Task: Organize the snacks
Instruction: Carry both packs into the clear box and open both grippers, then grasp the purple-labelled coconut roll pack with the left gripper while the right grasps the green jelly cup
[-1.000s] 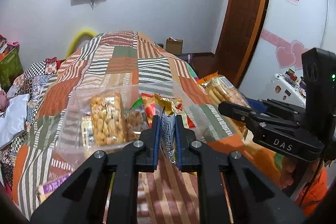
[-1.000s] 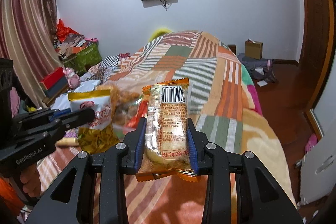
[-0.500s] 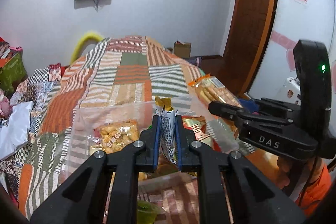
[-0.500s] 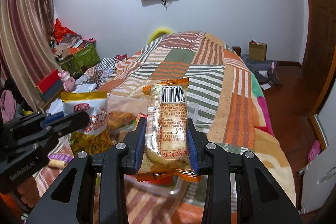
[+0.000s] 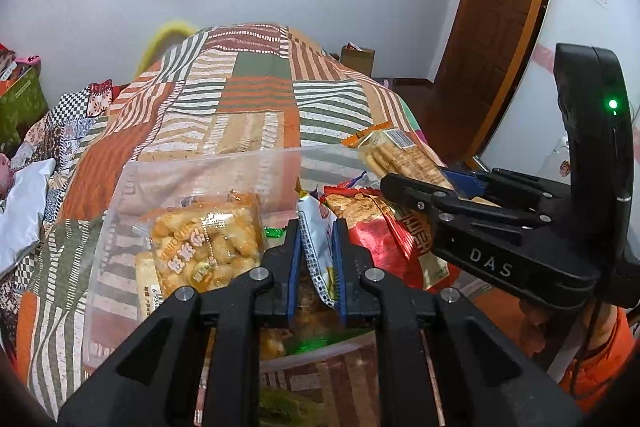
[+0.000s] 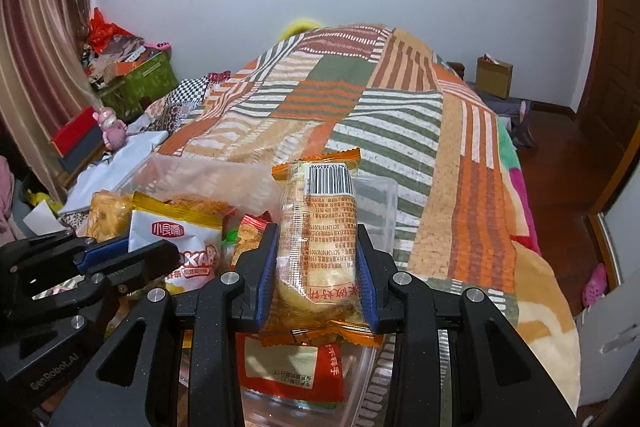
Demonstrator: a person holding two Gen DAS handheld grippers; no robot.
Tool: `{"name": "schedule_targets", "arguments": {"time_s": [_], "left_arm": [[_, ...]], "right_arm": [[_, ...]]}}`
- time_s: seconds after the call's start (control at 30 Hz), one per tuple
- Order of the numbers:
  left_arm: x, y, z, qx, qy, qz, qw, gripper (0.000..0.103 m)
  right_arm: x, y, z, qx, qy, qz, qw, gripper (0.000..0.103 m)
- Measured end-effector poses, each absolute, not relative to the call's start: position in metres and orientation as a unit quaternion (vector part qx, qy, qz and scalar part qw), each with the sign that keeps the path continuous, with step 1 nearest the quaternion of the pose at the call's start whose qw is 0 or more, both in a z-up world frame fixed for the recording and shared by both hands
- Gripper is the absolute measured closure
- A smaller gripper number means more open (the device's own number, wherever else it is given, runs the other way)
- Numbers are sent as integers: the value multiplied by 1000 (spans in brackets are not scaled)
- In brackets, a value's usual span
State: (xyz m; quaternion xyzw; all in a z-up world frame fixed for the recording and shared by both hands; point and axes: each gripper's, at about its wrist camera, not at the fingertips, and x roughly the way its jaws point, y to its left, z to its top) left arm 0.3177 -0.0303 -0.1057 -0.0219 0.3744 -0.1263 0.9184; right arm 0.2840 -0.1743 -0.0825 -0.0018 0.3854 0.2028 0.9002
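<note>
My left gripper (image 5: 316, 251) is shut on a white and yellow snack bag (image 5: 318, 247), seen edge-on, over a clear plastic bin (image 5: 208, 167) on the bed. The bag also shows in the right wrist view (image 6: 180, 239). My right gripper (image 6: 318, 259) is shut on an orange-ended pack of biscuit sticks (image 6: 320, 235) and holds it over the bin's right side (image 6: 380, 203). That pack shows in the left wrist view (image 5: 400, 155). The bin holds a pack of puffed snacks (image 5: 208, 247), a red bag (image 5: 384, 227) and other packets.
The bin sits on a striped patchwork bedspread (image 5: 256, 99). A red and white packet (image 6: 292, 371) lies in the bin under my right gripper. White cloth (image 5: 20, 203) and cluttered boxes (image 6: 140, 79) are on the left. A wooden door (image 5: 500, 7) and floor are on the right.
Both grippers have moved forward and down over the bin with their packs still held. The bin's contents now lie close under the fingers.
</note>
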Motion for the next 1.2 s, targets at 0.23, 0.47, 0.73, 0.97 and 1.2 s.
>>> {"name": "schedule_targets", "arguments": {"time_s": [0.23, 0.47, 0.73, 0.97, 1.2], "left_arm": [[299, -33, -87, -13, 351, -128, 927, 62], [272, -21, -58, -20, 326, -121, 937, 57], [235, 3, -46, -9, 324, -85, 942, 47], [197, 33, -52, -11, 335, -53, 941, 40], [177, 59, -74, -21, 368, -39, 929, 40]], "right_arm": [[276, -170, -73, -23, 378, 192, 905, 50], [253, -175, -50, -34, 350, 194, 916, 46], [221, -176, -28, -18, 330, 215, 919, 46], [194, -161, -26, -18, 328, 240, 913, 46], [182, -137, -43, -20, 347, 267, 899, 46]]}}
